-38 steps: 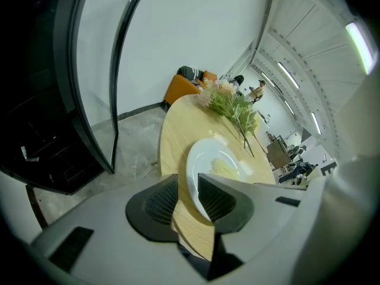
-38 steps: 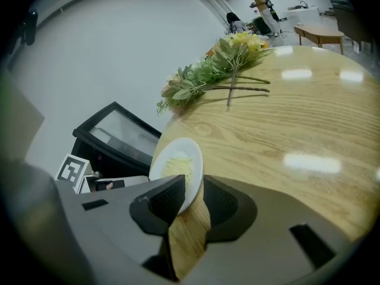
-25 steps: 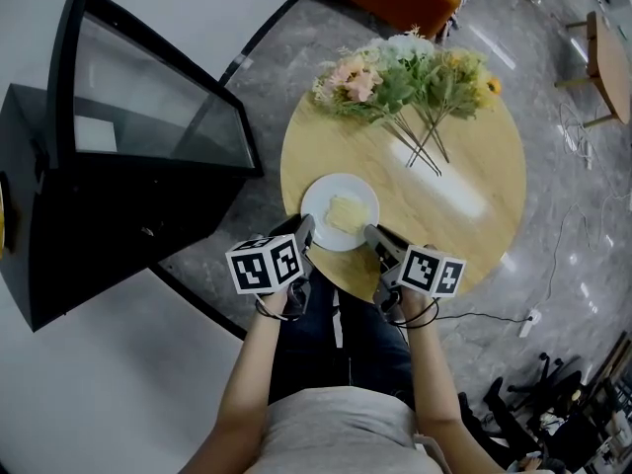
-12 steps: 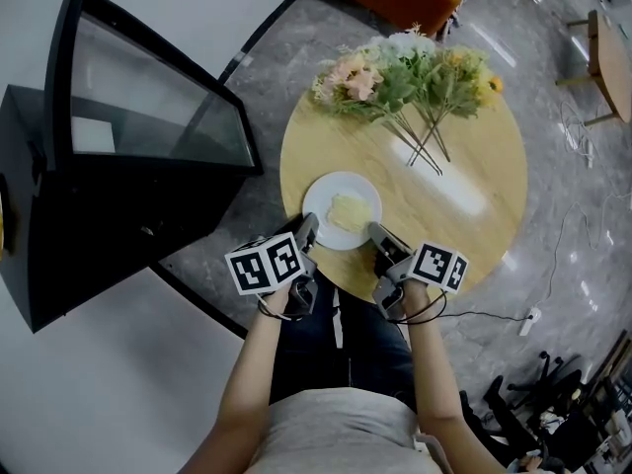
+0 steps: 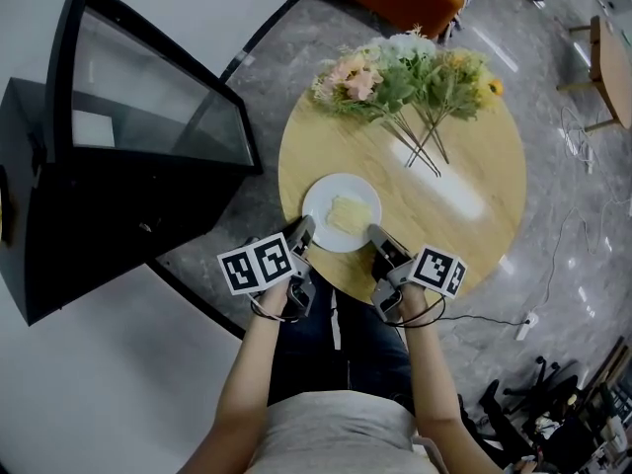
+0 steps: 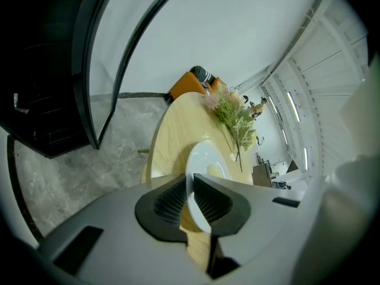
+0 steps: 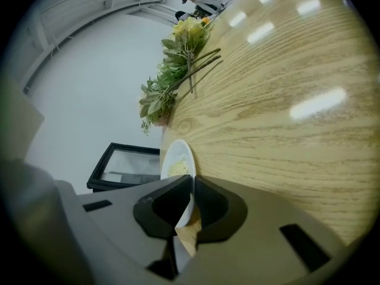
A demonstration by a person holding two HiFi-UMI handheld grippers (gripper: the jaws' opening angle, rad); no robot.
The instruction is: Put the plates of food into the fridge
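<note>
Head view, plate (image 5: pixel 320 203) at table (image 5: pixel 472 227) edge

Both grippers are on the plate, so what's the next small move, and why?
Probably lift the plate a little, both hands together and level. The left gripper has its jaws clamped on the near-left rim. The right gripper has just been closing its jaws onto the near-right rim between them. The plate rests on the table with food on it, so tilting could spill it.
</note>
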